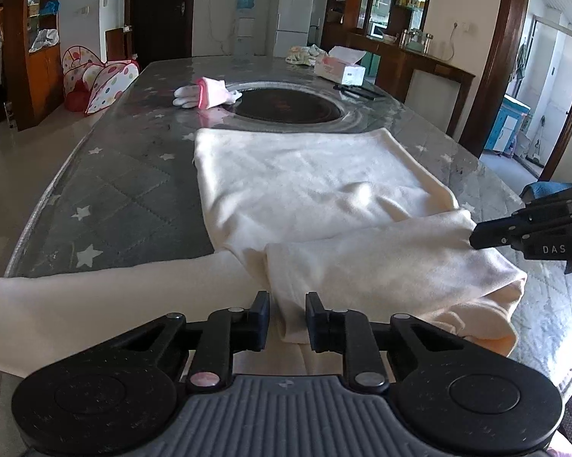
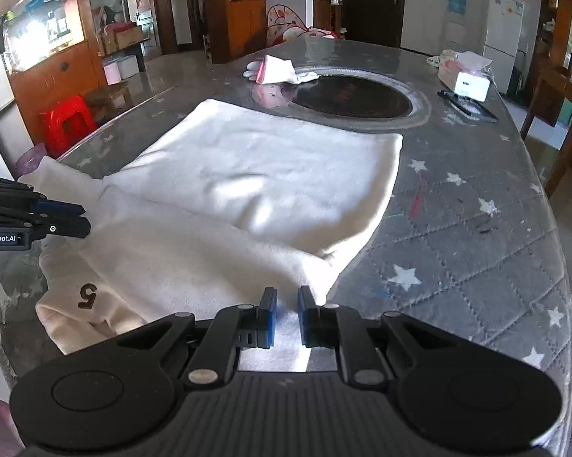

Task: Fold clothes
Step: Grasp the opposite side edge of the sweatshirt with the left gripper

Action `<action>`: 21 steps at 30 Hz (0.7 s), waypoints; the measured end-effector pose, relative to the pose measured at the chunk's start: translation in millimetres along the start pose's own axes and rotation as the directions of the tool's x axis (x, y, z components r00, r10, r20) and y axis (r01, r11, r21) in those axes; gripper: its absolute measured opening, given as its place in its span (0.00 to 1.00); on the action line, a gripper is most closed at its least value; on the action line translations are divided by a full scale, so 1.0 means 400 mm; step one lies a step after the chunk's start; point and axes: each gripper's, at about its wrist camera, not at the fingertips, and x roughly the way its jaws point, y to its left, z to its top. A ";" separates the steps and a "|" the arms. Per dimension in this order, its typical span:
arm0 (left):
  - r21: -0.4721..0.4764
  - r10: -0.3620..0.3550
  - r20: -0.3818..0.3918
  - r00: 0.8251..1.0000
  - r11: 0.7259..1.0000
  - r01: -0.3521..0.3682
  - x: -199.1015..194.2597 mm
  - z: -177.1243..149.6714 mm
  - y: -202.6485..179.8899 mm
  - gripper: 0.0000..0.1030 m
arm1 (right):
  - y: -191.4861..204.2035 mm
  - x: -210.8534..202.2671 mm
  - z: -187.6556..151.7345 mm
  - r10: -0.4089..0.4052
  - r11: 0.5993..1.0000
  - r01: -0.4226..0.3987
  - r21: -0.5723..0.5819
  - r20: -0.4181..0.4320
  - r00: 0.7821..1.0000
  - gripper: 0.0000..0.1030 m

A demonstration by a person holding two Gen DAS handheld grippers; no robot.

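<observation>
Cream garment [image 1: 308, 190] spread flat on the quilted table [image 1: 126, 198] just short of the round black hob [image 1: 289, 104], left gripper [image 1: 287, 320] narrowed around a loose fold, right gripper [image 2: 287, 318] pinched nearly shut on the edge: thin bites, likely to slip and collapse the fold.

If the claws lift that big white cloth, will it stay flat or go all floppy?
Probably floppy: the cloth already lies in soft folds and wrinkles. It likely sags between the claws rather than staying flat. It looks thick and fuzzy, so it probably won't slip easily.
</observation>
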 end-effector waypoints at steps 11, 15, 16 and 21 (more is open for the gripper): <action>0.003 -0.038 0.016 0.999 0.999 0.038 0.048 0.038 -0.021 0.22 | -0.008 0.057 0.029 0.001 1.000 -0.002 0.029 0.009 1.000 0.10; -0.019 -0.040 0.015 0.999 0.999 0.041 0.061 0.031 -0.006 0.23 | 0.000 0.052 0.032 -0.008 1.000 0.008 0.020 0.014 1.000 0.11; -0.024 -0.045 0.018 0.999 0.999 0.045 0.054 0.030 -0.003 0.25 | 0.009 0.046 0.035 -0.006 1.000 0.006 0.006 0.017 1.000 0.11; -0.049 0.011 0.047 0.999 0.999 -0.009 -0.004 0.007 0.028 0.39 | 0.064 0.032 0.049 0.053 0.997 -0.051 -0.056 0.028 0.998 0.12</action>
